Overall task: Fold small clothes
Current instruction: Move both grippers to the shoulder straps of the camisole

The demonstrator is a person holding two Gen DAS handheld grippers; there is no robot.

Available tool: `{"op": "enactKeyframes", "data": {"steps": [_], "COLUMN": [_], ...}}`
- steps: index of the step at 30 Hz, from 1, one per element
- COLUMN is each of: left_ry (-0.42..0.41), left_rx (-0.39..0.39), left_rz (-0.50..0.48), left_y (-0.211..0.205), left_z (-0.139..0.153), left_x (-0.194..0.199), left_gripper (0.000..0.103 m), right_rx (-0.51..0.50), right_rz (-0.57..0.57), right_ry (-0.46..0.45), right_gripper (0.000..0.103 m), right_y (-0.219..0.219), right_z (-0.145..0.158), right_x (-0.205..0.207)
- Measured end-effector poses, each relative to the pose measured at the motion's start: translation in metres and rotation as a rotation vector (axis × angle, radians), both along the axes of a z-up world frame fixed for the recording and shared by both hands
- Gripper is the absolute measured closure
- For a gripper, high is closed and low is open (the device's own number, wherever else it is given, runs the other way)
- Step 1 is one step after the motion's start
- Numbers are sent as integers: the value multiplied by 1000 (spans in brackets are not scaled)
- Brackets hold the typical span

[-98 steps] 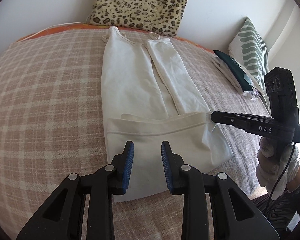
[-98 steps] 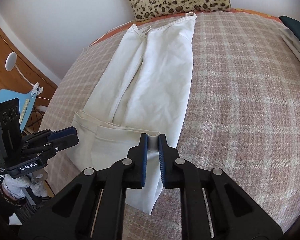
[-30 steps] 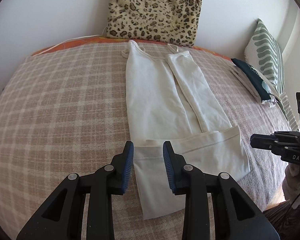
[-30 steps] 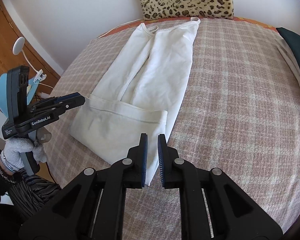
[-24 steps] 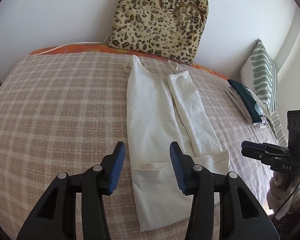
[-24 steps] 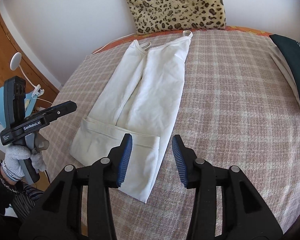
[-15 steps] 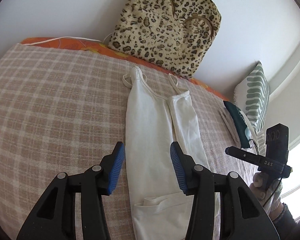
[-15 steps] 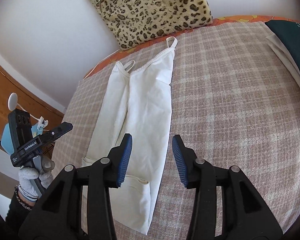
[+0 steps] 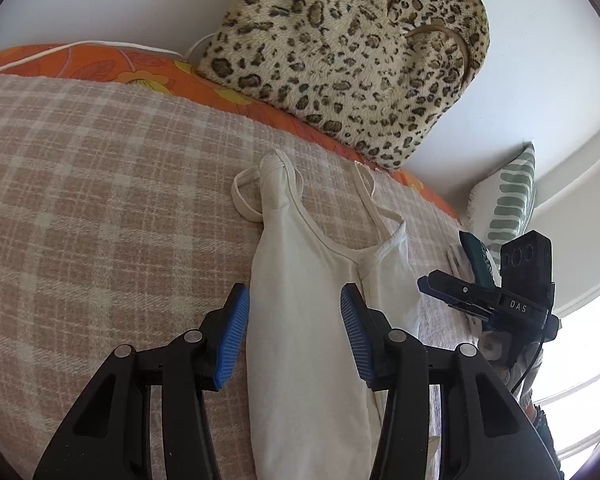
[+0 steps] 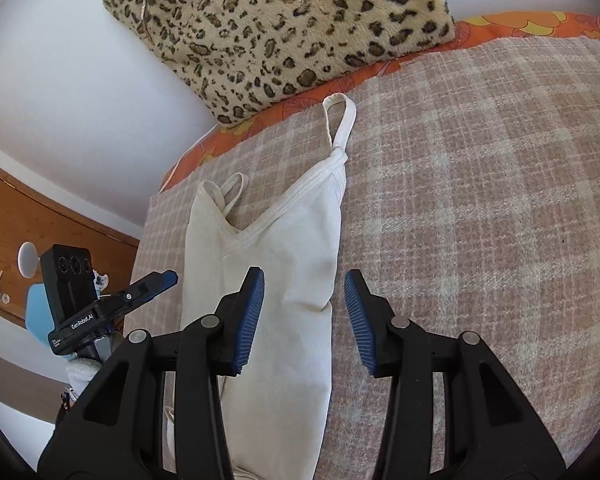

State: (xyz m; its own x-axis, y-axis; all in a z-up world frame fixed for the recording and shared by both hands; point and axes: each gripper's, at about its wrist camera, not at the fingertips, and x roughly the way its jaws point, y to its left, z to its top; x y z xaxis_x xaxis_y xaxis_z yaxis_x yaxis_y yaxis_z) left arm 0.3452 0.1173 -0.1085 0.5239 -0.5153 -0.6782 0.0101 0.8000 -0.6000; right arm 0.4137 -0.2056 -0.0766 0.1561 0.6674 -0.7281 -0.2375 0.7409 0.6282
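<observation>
A white strappy top (image 9: 304,300) lies lengthwise on the plaid blanket (image 9: 100,220), both long sides folded inward into a narrow strip; its straps point toward the wall. It also shows in the right wrist view (image 10: 284,264). My left gripper (image 9: 295,330) is open and empty, above the top's left part below the straps. My right gripper (image 10: 304,312) is open and empty, above the top's right edge. Each gripper shows in the other's view: the right one (image 9: 472,292), the left one (image 10: 140,290). The folded-up hem is hidden behind the grippers.
A leopard-print bag (image 9: 340,48) leans on the wall behind the straps. An orange sheet (image 9: 100,64) edges the blanket. A green-striped pillow (image 9: 508,200) and folded dark clothes (image 9: 476,256) lie at the right. A wooden panel (image 10: 40,216) is at the left.
Both grippers moved forward along the top, from its folded hem toward the strap end. Both have been wide open since 0.8 s ago, after the right one let go of the hem.
</observation>
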Motion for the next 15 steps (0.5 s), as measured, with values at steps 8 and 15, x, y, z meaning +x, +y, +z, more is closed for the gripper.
{"op": "enactKeyframes", "data": {"steps": [8, 15], "left_ry": [44, -11], "left_rx": [33, 27], "left_rz": [-14, -19], "left_y": [1, 3], "left_z": [-17, -11], "left_x": [47, 67], "left_gripper": [56, 93], "right_rx": [-53, -116], "right_rz": [70, 153], "right_ry": [14, -87], "right_gripper": [59, 93], "right_y": [30, 59], "right_z": [-21, -7], "right_x": [38, 52]}}
